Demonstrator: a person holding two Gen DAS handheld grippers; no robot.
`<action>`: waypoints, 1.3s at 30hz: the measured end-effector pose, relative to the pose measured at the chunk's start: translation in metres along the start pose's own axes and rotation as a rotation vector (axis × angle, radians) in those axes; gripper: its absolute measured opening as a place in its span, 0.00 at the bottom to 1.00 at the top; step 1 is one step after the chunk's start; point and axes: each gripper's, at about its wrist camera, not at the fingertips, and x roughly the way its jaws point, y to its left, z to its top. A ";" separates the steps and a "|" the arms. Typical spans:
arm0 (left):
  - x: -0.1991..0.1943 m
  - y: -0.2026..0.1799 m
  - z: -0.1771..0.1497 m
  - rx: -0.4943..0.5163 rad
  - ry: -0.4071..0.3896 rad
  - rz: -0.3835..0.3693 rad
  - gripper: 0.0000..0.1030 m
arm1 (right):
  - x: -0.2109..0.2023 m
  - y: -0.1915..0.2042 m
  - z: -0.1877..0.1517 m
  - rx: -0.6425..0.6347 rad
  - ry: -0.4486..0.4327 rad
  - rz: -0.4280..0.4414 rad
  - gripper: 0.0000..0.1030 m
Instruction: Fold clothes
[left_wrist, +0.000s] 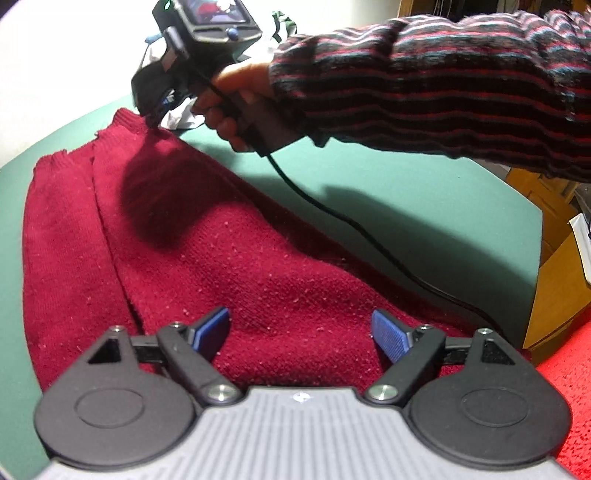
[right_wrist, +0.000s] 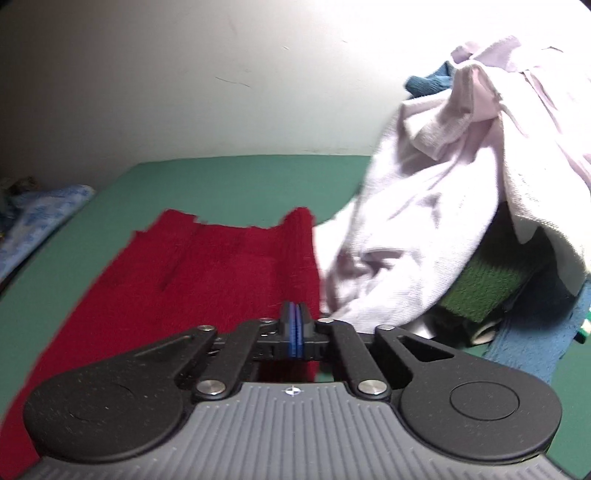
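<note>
A dark red knit sweater (left_wrist: 221, 258) lies flat on the green table (left_wrist: 406, 206), with one sleeve folded along its left side. My left gripper (left_wrist: 301, 325) hovers open just above the sweater's near end, and nothing is between its blue pads (left_wrist: 214, 328). A hand in a striped sleeve (left_wrist: 424, 81) holds my right gripper (left_wrist: 155, 123), whose tips touch the far ribbed hem. In the right wrist view the right gripper (right_wrist: 294, 314) is shut, pads pressed together, over the right edge of the sweater (right_wrist: 207, 277). No fabric shows between the pads.
A heap of clothes with a lilac garment (right_wrist: 443, 206) on top sits just right of the sweater, over green (right_wrist: 487, 284) and blue (right_wrist: 528, 343) items. A black cable (left_wrist: 332, 210) trails across the table. A cardboard box (left_wrist: 554, 295) stands beyond the table's right edge.
</note>
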 end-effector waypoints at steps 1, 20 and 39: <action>0.001 0.001 0.001 0.000 0.000 0.002 0.84 | 0.004 -0.002 -0.002 0.002 0.012 0.001 0.01; 0.003 0.002 0.004 -0.002 0.008 0.012 0.85 | 0.023 0.015 0.017 -0.036 0.006 0.074 0.04; -0.005 -0.012 0.000 0.039 -0.002 0.028 0.88 | -0.093 0.015 -0.056 -0.079 0.076 0.370 0.28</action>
